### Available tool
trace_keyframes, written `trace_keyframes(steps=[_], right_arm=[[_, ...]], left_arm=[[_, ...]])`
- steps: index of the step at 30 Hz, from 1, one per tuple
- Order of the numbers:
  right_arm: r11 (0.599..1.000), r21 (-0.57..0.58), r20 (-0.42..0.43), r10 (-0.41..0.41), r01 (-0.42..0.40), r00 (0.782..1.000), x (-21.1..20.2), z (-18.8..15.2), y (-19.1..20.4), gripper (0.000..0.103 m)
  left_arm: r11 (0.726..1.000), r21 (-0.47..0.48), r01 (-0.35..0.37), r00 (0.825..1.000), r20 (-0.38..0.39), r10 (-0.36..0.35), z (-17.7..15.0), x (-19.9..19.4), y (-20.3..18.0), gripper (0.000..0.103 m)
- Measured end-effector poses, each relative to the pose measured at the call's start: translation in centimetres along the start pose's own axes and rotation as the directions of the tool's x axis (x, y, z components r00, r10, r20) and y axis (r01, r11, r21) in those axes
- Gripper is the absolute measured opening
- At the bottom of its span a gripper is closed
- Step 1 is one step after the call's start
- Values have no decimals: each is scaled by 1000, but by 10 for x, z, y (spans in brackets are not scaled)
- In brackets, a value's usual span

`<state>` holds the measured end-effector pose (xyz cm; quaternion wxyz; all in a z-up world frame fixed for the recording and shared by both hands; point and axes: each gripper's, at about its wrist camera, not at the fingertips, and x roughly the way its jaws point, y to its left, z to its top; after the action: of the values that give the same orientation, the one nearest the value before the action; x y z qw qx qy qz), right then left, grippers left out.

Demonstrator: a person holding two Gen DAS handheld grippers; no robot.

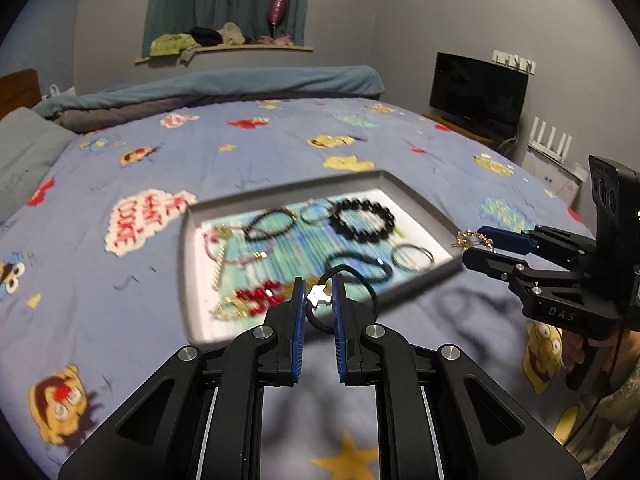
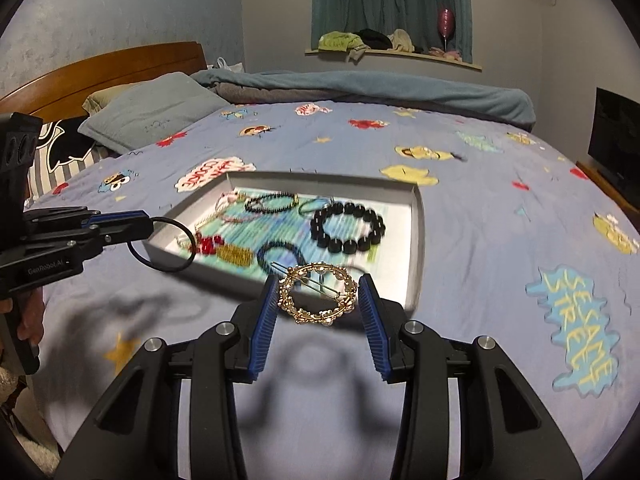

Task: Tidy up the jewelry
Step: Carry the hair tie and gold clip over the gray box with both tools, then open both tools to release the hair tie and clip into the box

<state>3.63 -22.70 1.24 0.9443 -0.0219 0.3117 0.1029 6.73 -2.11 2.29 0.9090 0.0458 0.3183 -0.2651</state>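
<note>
Hovering over the cartoon-print bedspread (image 2: 480,216), both grippers hold pieces lifted above the shallow grey tray (image 1: 288,188). The left gripper (image 1: 319,300) has its blue pads squeezed on a black cord loop with a small white star charm (image 1: 319,295); that charm only shows from the left wrist camera. From the right side, the same loop (image 2: 162,245) reads as a plain black ring hanging off the fingertips, and a hand (image 2: 30,320) grips the handle beneath.

The right gripper (image 2: 319,300) is clamped across a round gold hair clip set with pearls (image 2: 320,298), its pin bar visible only in its own view. From the left camera the clip (image 1: 476,241) is just a gold glint at the tips.

In the tray lie a chunky black bead bracelet (image 2: 347,226), a thin black beaded one (image 2: 272,203), hair ties, and blurred red and gold pieces near the front edge.
</note>
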Motion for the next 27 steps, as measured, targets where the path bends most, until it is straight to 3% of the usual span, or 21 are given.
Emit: trace_keyframes(steps=[16, 27], right_arm=[[1000, -13, -78, 5, -6, 997, 92, 61, 20, 41], [1000, 5, -264, -6, 7, 965, 153, 66, 31, 41]], left_arm=[[997, -70, -38, 996, -89, 32, 26, 74, 49, 14], [995, -74, -67, 982, -179, 53, 22, 107, 62, 14]])
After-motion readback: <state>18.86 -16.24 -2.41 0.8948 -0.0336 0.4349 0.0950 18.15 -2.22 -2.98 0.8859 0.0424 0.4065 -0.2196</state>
